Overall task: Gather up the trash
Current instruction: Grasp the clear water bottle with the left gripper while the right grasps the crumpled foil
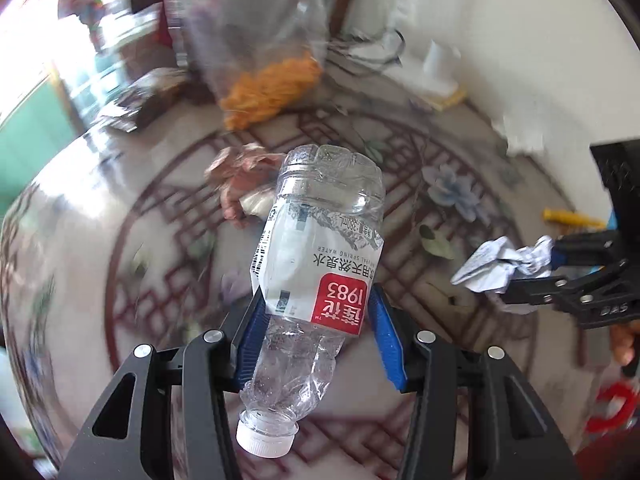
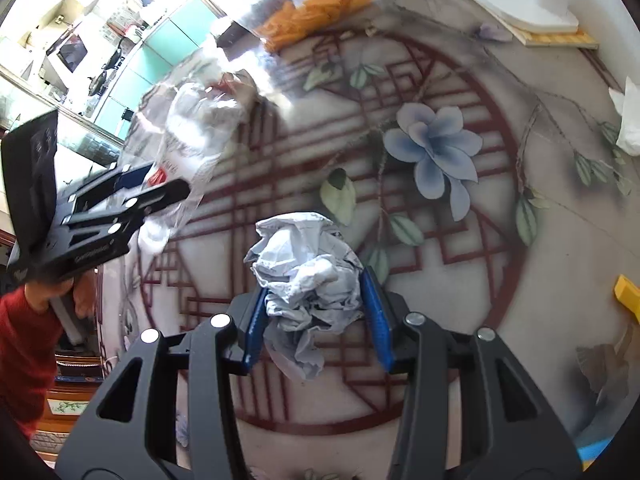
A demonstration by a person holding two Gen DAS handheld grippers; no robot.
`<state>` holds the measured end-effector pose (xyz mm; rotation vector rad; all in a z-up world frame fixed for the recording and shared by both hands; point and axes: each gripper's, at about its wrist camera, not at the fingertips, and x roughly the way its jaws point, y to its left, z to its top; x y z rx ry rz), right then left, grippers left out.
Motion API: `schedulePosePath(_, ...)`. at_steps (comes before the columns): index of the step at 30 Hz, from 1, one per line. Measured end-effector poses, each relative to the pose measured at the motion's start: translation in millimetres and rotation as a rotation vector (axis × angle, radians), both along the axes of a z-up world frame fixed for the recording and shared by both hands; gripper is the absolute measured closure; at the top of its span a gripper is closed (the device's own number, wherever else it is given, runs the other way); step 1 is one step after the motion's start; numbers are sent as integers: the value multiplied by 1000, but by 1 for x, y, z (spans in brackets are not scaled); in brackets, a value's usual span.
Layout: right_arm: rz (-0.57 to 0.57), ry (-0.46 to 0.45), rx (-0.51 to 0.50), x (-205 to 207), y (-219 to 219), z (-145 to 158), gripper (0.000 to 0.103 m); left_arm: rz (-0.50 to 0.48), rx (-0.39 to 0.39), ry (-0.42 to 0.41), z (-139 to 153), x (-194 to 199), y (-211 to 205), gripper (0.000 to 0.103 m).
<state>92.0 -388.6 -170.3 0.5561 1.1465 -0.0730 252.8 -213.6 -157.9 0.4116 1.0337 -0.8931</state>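
Left gripper (image 1: pixel 316 332): you had its blue pads clamped on the plastic bottle (image 1: pixel 316 276), gripped across the label's lower edge, cap end pointing back toward the camera.
Right gripper (image 2: pixel 316 312): you had it closed around the crumpled paper (image 2: pixel 308 276), pads pressing both sides of the wad.
Where the trash was: both pieces were lifted above the patterned table (image 2: pixel 520 280), one in each gripper, well apart from each other.
Bottle handling: it looked empty and already dented near the neck, so probably very light, thin-walled and slick; a hold on the label band likely slipped less than one on bare plastic.
Paper handling: soft, nearly weightless and springy, I judge; a squeeze through the middle of the wad suited it, and nothing about it could break.
Clear bag (image 1: pixel 264 48): it stood at the table's far side holding orange snack pieces (image 1: pixel 272 88); its mouth was out of view.
Collection bin: none was visible to you in either view.
Other scraps: a pinkish crumpled wrapper (image 1: pixel 244 172) lay on the table beyond the bottle.
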Motion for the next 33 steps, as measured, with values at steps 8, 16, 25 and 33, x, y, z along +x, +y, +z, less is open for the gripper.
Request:
schedulePosePath(8,68,-20,-50,-2,40,28,60,274,-52,-56,35,-78,63,56)
schedulePosePath(16,188,11,-153,21,98,34,60,483,-123,-57,43,-123,120,56)
schedulePosePath(25,343,-49,-151,55,185,46,60,655,-131,-41,38,-147,200,56)
schedulePosePath(33,388,-80,-144,51,253,58,60,679,-154,-49,44,-140,256,56)
